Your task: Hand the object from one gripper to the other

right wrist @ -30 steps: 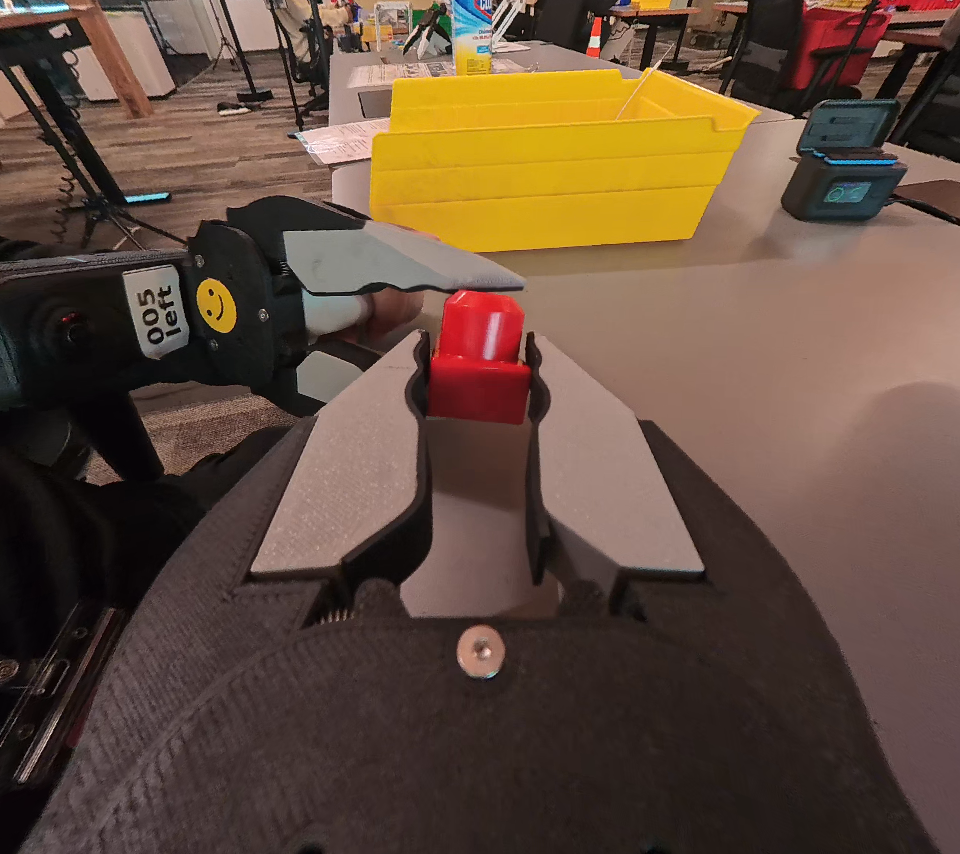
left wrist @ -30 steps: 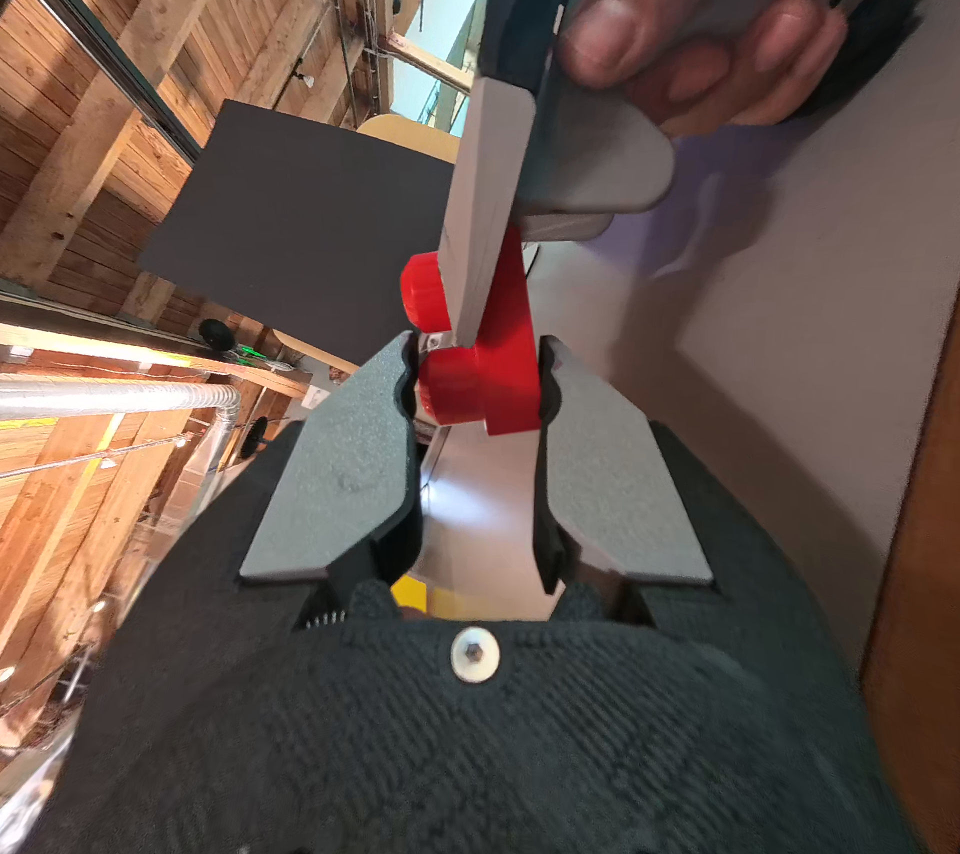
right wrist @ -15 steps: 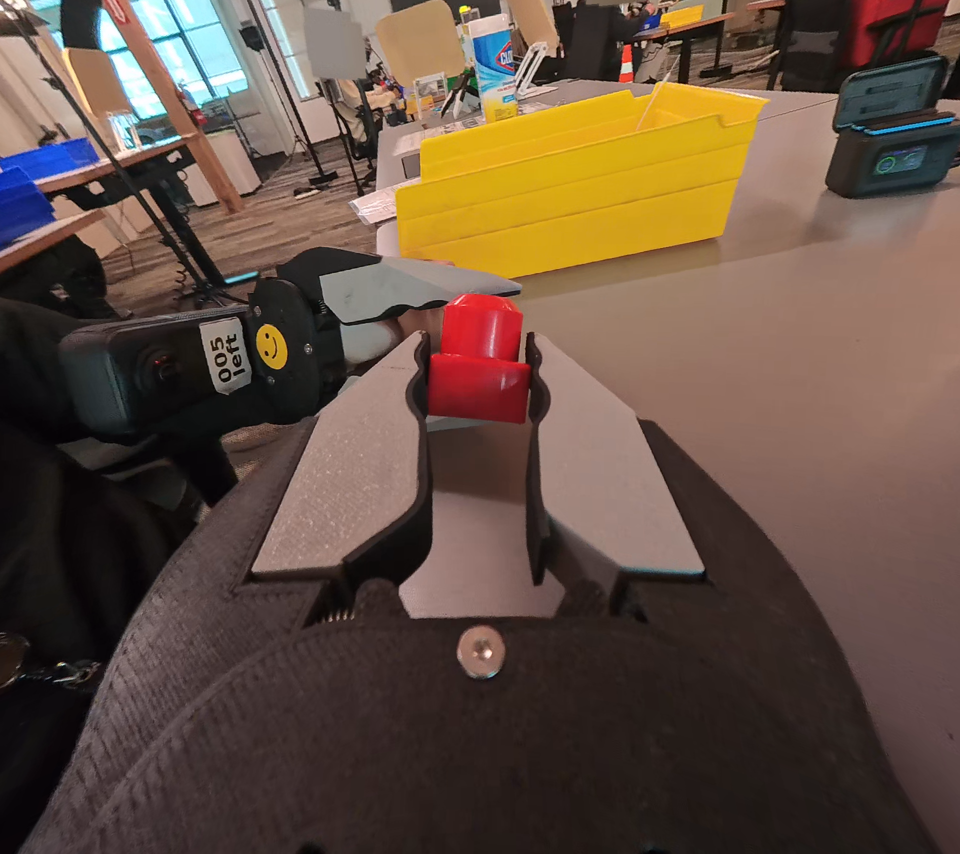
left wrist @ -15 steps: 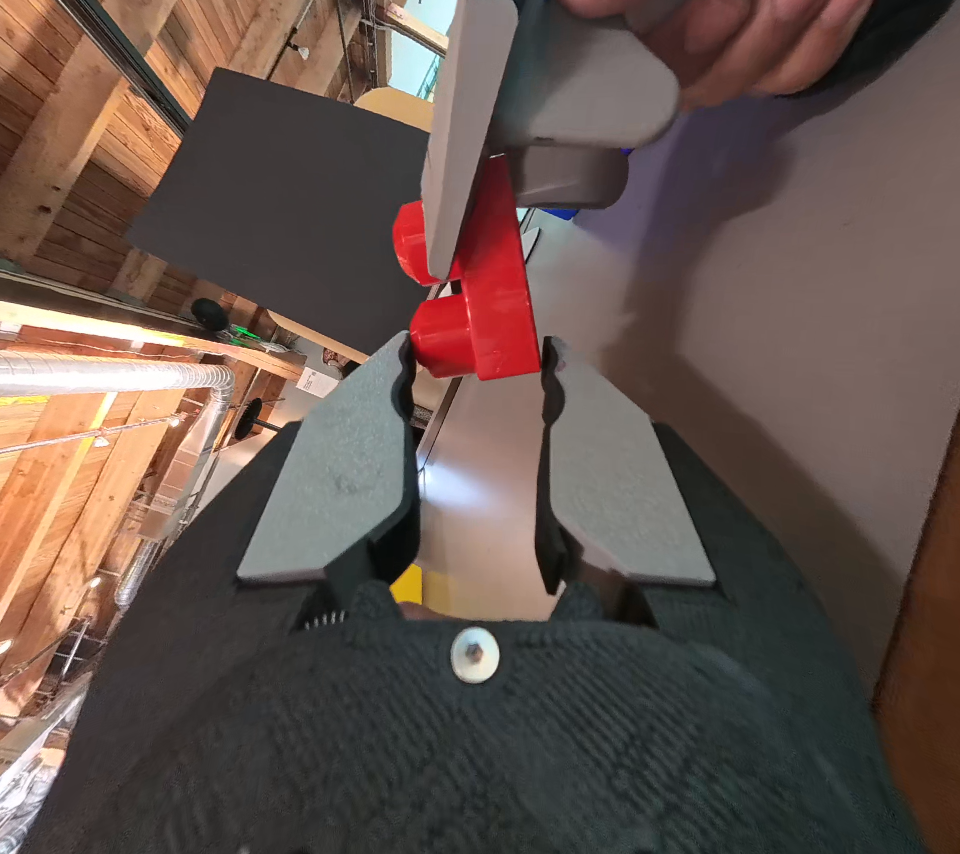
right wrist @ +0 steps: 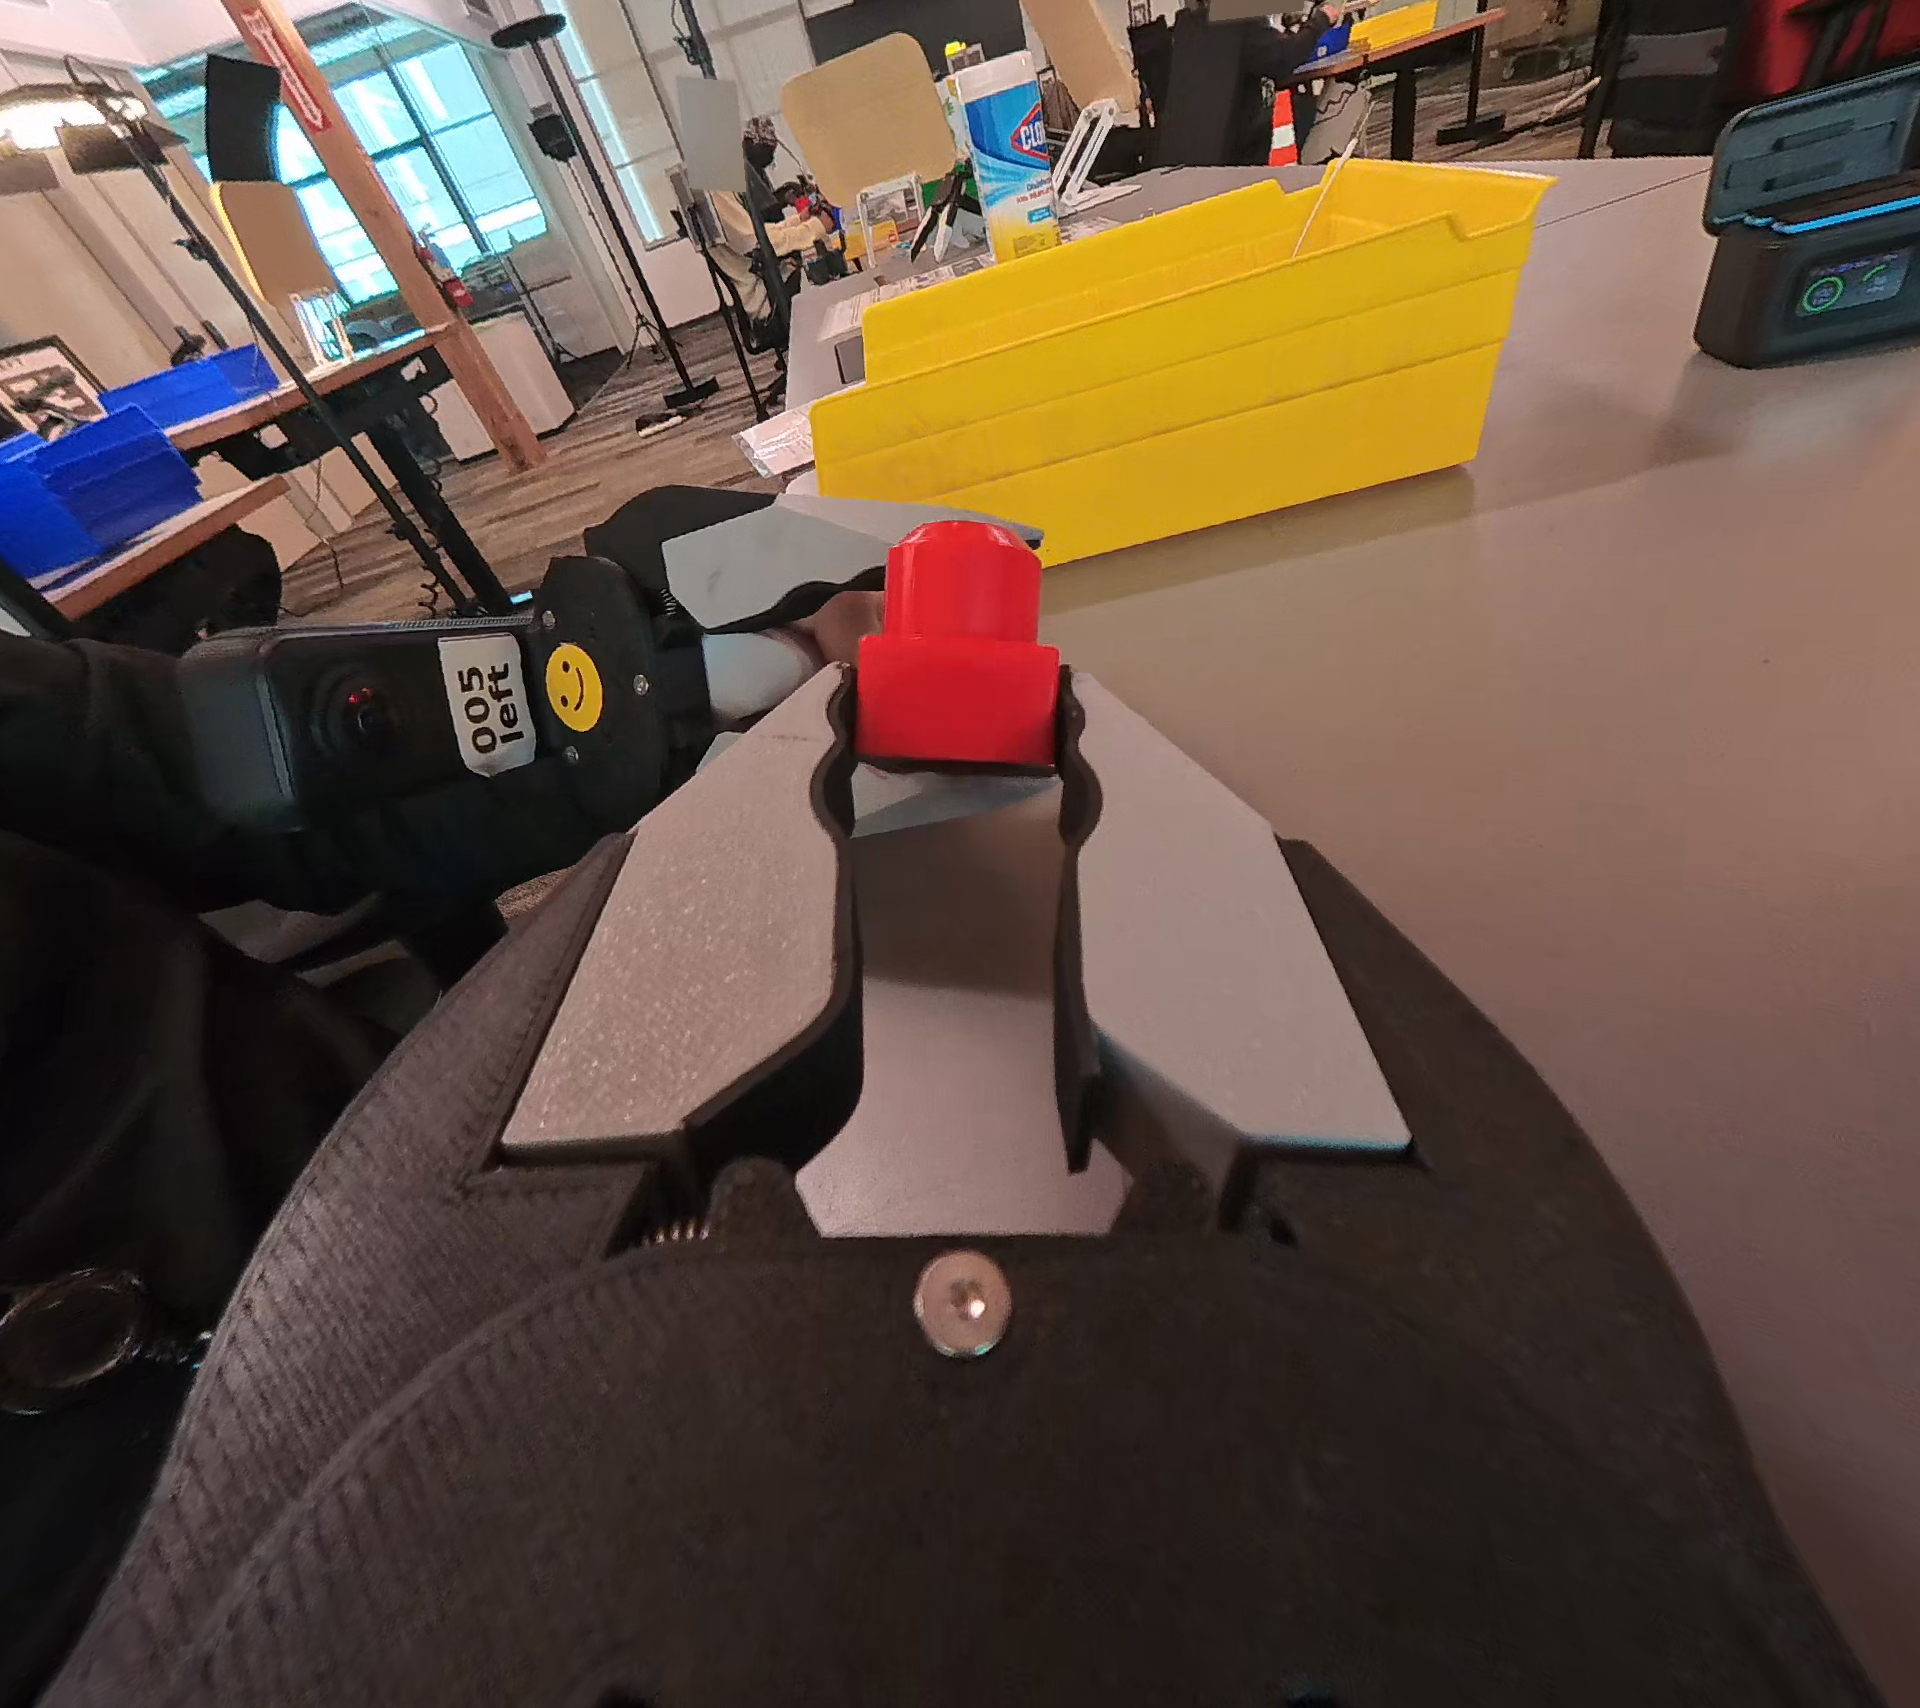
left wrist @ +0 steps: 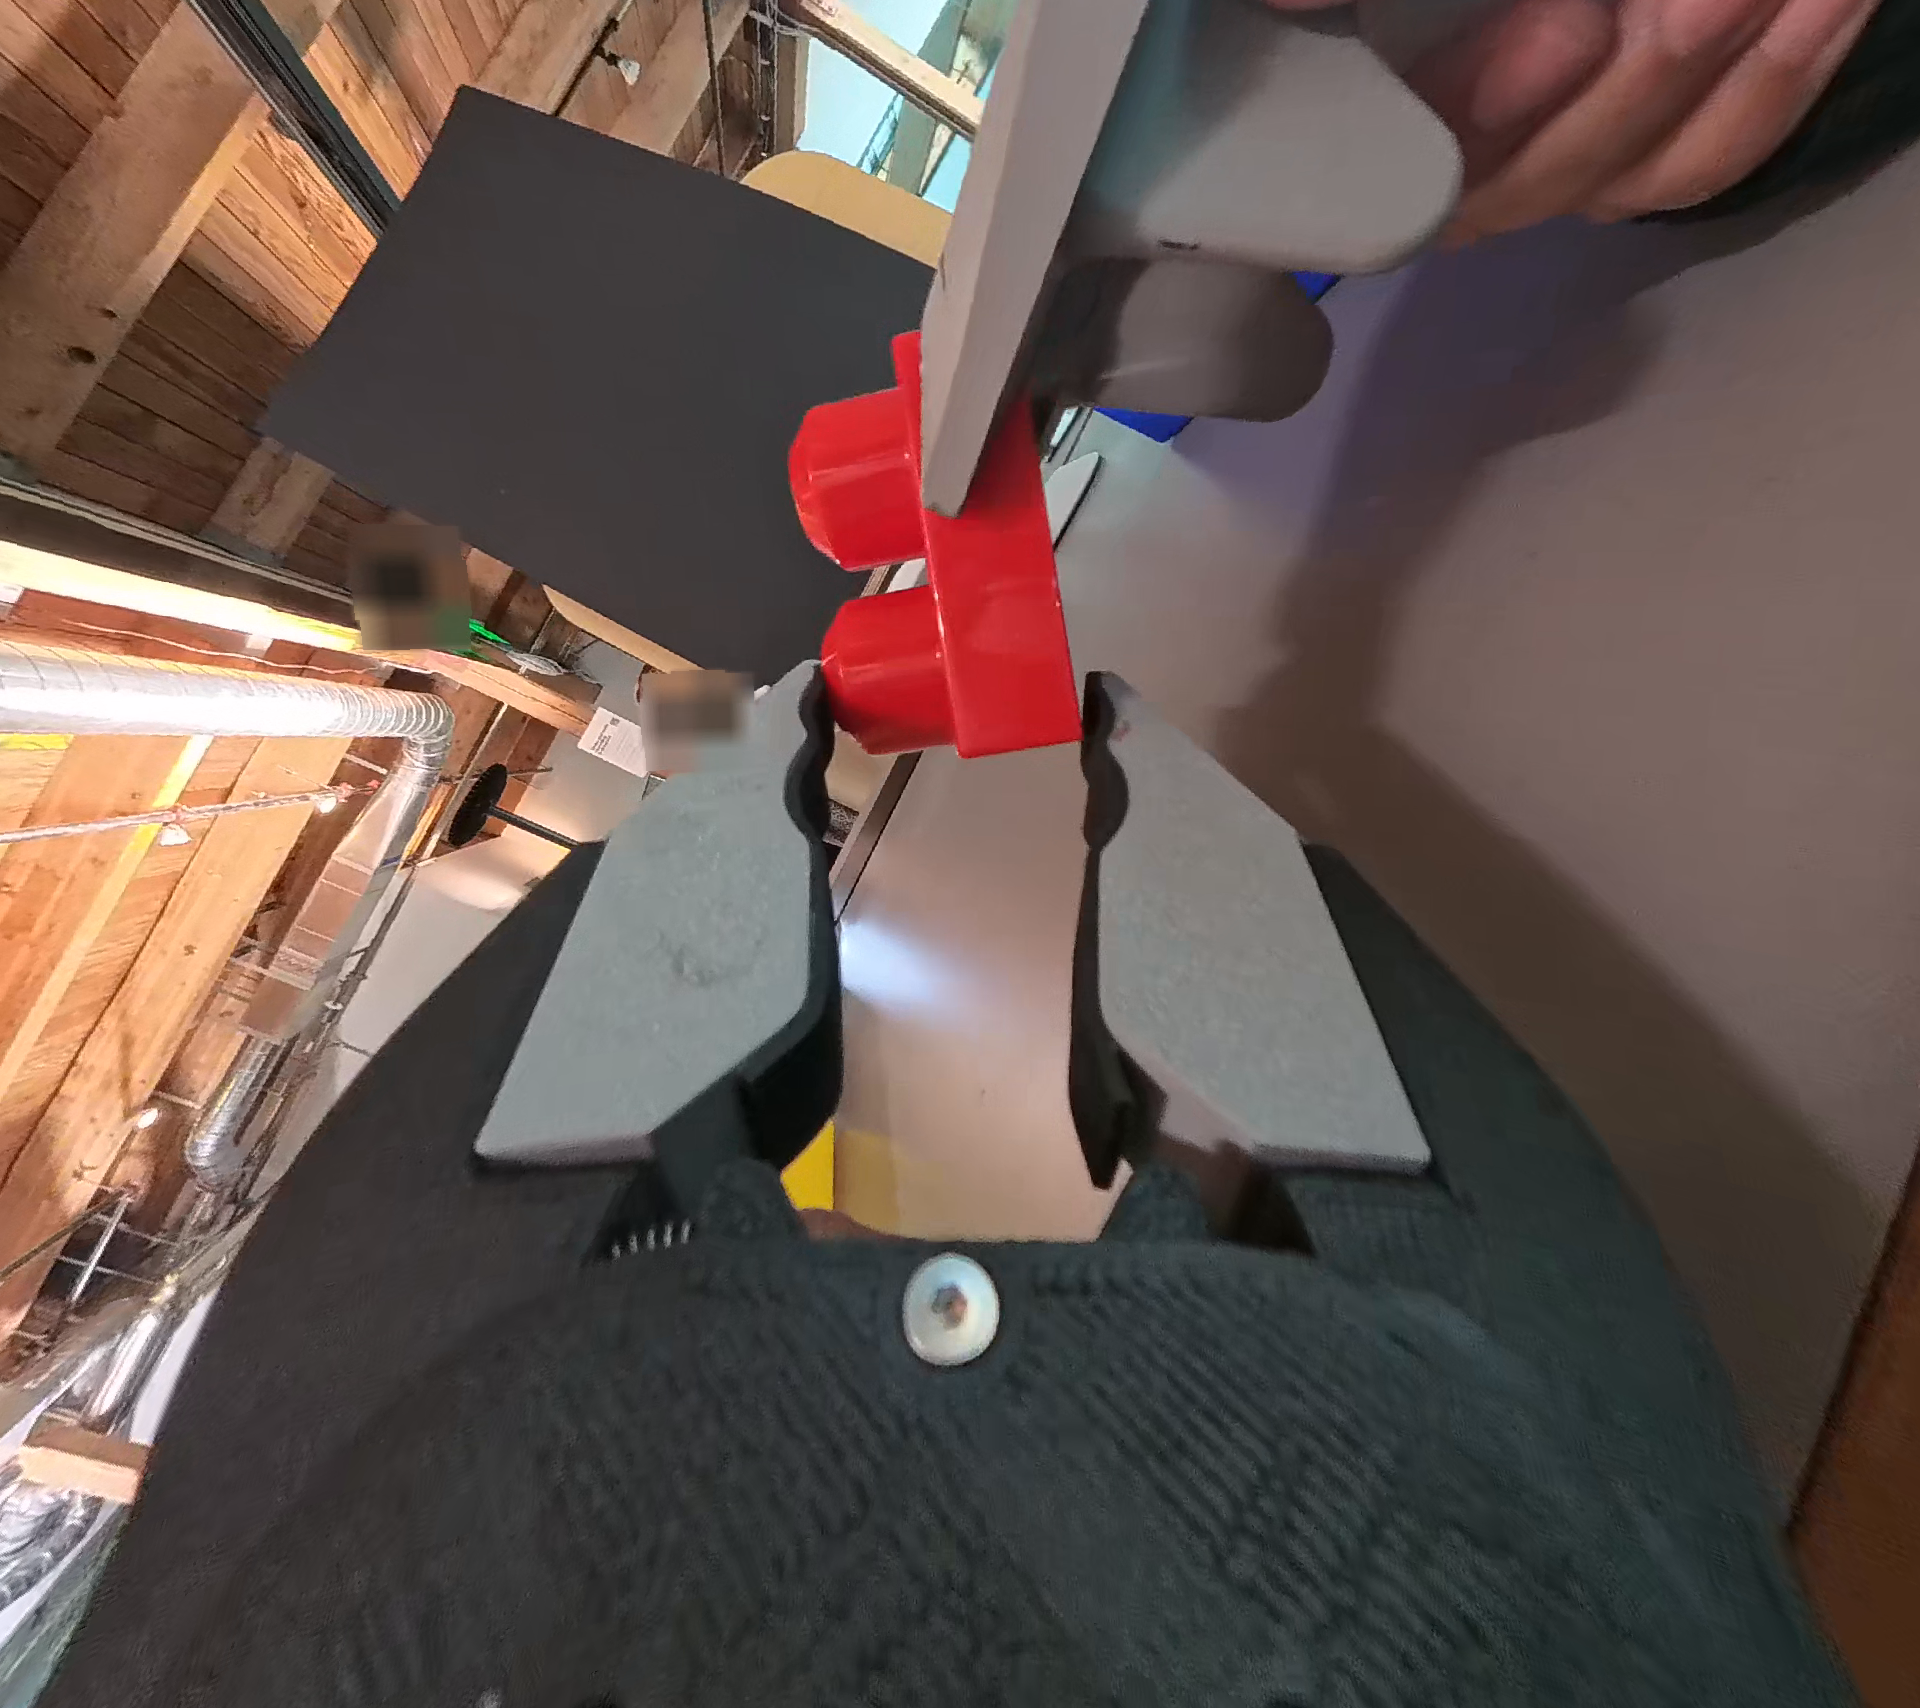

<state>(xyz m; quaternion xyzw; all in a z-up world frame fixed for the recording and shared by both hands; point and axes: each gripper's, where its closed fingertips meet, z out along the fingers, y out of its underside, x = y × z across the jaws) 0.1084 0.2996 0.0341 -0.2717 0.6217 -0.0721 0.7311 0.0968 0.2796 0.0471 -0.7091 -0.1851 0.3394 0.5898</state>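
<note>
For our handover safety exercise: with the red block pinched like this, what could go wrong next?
1. The right gripper pinches the red block only at its fingertips; it could twist loose and drop to the table.
2. The left gripper flanks the block's other end; a sideways pull may snag it.

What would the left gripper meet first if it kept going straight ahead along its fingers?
The red block. It sits right at the tips of the left gripper, whose jaws stand apart, while the right gripper clamps it. Whether the left's tips already touch the block is unclear.
</note>
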